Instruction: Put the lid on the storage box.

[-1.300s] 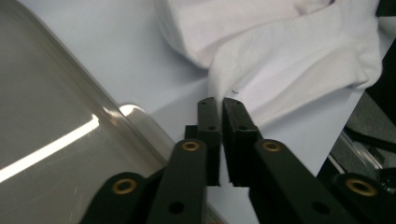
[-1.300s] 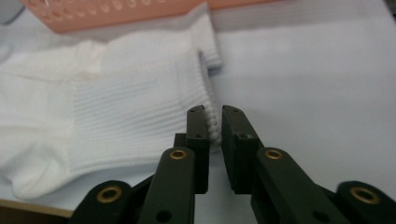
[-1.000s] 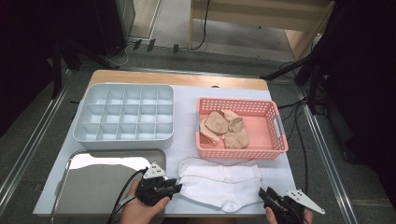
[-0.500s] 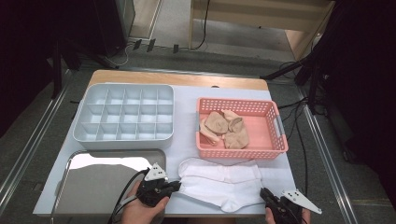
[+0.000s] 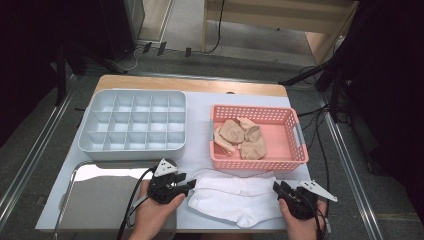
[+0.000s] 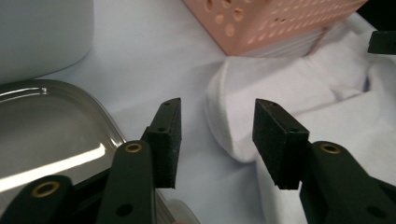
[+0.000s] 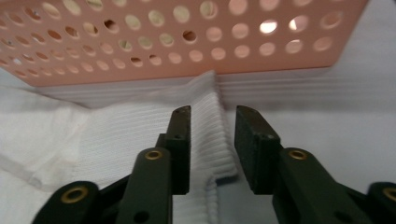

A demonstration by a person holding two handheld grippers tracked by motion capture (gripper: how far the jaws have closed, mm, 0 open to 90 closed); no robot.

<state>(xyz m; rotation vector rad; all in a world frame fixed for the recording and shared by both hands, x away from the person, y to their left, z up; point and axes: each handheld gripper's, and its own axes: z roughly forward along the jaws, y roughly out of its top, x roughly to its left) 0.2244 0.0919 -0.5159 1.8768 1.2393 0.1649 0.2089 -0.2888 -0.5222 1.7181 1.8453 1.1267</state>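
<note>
A pair of white socks [image 5: 235, 197] lies flat on the bench [image 5: 197, 115] at the 6 o'clock edge, directly in front of the pink basket [image 5: 295, 150]. The left tongs [image 5: 191, 185] sit at the socks' 9 o'clock end, held by the person's left hand [image 5: 155, 215]. In the left gripper view the left tongs [image 6: 217, 135] stand wide open, with the rounded toe end of the socks [image 6: 243, 107] lying on the bench between and beyond the pads, not yet gripped. The right tongs [image 5: 276, 188] sit at the socks' 3 o'clock end. In the right gripper view the right tongs [image 7: 212, 140] are partly open, straddling the ribbed cuff [image 7: 210, 130]; the fabric lies between the pads, and whether they press on it cannot be told. The basket holds beige socks [image 5: 240, 137]. A grey compartment tray [image 5: 132, 125] stands at 10 o'clock, and a steel tray [image 5: 95, 200] lies at 7 o'clock, just beside the left tongs.
</note>
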